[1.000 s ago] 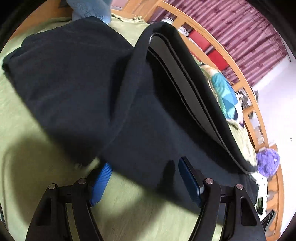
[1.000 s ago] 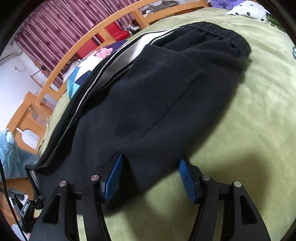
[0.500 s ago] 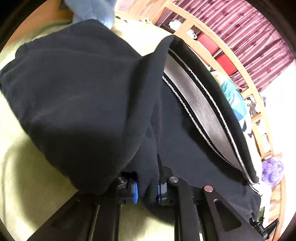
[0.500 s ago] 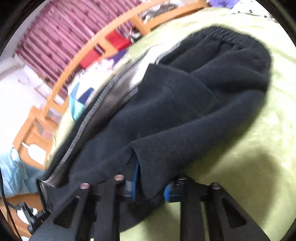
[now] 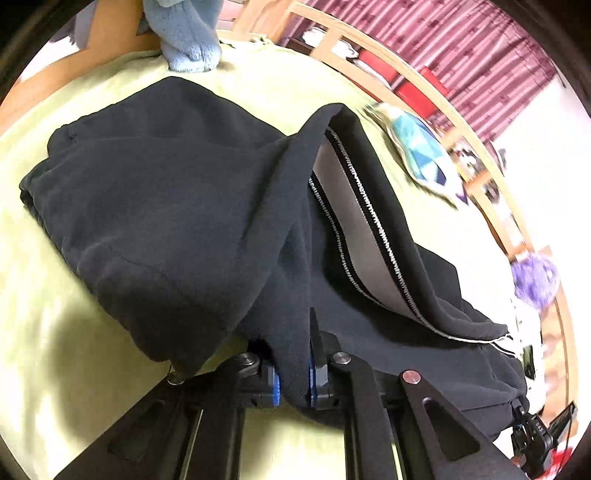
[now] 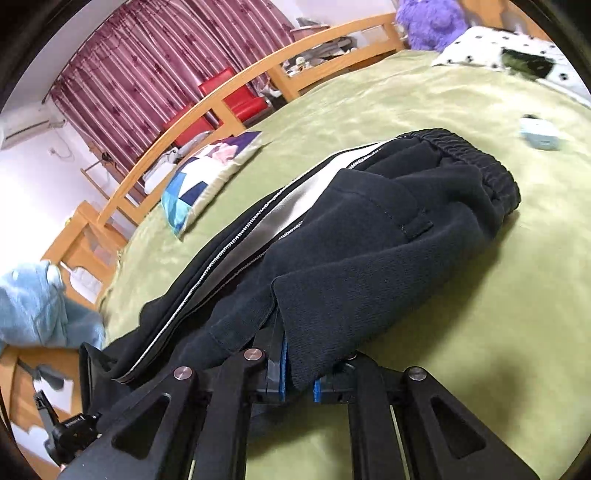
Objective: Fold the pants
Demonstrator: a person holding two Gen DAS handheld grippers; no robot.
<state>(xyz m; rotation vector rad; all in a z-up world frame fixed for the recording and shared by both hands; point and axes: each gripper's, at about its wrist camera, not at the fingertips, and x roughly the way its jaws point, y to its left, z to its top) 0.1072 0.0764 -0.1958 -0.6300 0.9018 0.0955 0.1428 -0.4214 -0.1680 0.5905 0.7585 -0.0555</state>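
Observation:
The black fleece pants (image 5: 173,206) with a grey side stripe lie bunched on the green bedspread (image 5: 44,350). My left gripper (image 5: 293,376) is shut on a fold of the pants' near edge and lifts it off the bed. In the right wrist view the pants (image 6: 369,258) stretch away to the elastic waistband (image 6: 476,162). My right gripper (image 6: 299,373) is shut on the pants' near edge, which is raised off the bedspread (image 6: 498,332).
A light blue plush blanket (image 5: 184,33) lies at the far end. A patterned pillow (image 6: 207,177) sits by the wooden bed rail (image 6: 207,107). A purple plush toy (image 6: 432,22), a dotted white cloth (image 6: 491,48) and a small pale blue object (image 6: 539,134) are at the right.
Both grippers went from open around the pants' edge to shut on it. Both have since lifted the gripped fabric and drawn it back, so more bedspread shows.

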